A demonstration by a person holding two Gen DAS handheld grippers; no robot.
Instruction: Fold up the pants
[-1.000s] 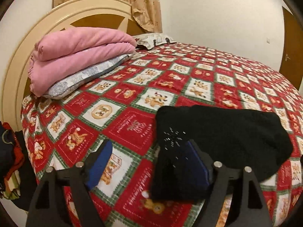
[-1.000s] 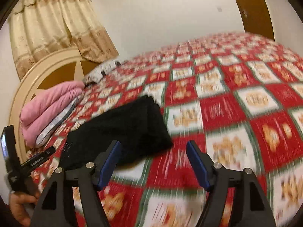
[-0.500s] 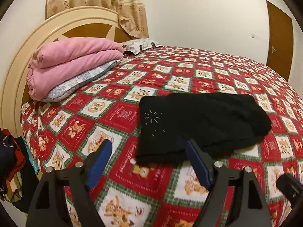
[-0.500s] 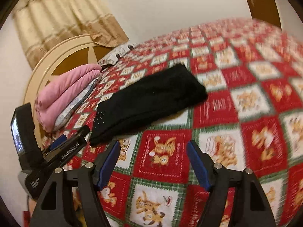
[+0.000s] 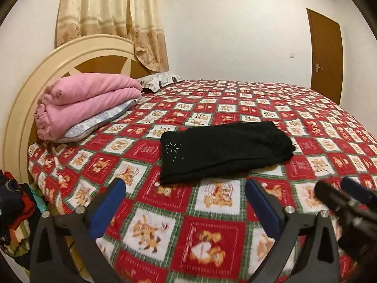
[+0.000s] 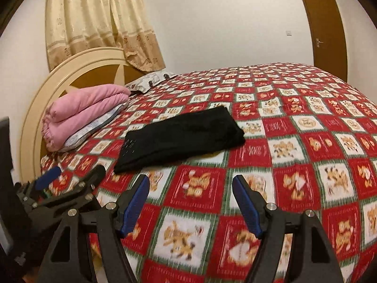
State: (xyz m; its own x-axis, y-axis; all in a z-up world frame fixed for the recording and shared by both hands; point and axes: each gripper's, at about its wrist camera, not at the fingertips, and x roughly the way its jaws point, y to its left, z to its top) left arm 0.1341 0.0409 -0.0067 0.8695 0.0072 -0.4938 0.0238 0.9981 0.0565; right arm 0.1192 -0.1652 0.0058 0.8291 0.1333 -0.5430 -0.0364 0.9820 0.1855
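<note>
The left gripper [image 5: 183, 202] has its blue-padded jaws spread wide with nothing between them, hanging above the near edge of the bed, apart from the cloth. The right gripper [image 6: 190, 195] is likewise spread and empty, just beside the left one; its blurred tip shows at the right edge of the left wrist view, and the left tool shows at the lower left of the right wrist view.

Just beyond both sets of jaws, the black pants [image 5: 223, 148] lie folded into a flat oblong bundle on the bedspread [image 5: 235, 231], a red, green and white checked cover with bear pictures. A small cluster of sparkly dots marks the bundle's near left corner.

Farther left, a folded pink blanket [image 5: 87, 103] rests on a pale patterned pillow [image 5: 99, 122] against the rounded cream headboard [image 5: 21, 108]. A second pillow [image 5: 160, 81] lies at the far end, under a beige curtain [image 5: 113, 21]. A brown door [image 5: 326, 56] stands in the white wall at far right. A heap of dark and coloured clothes [image 5: 11, 214] sits off the bed at the near left
</note>
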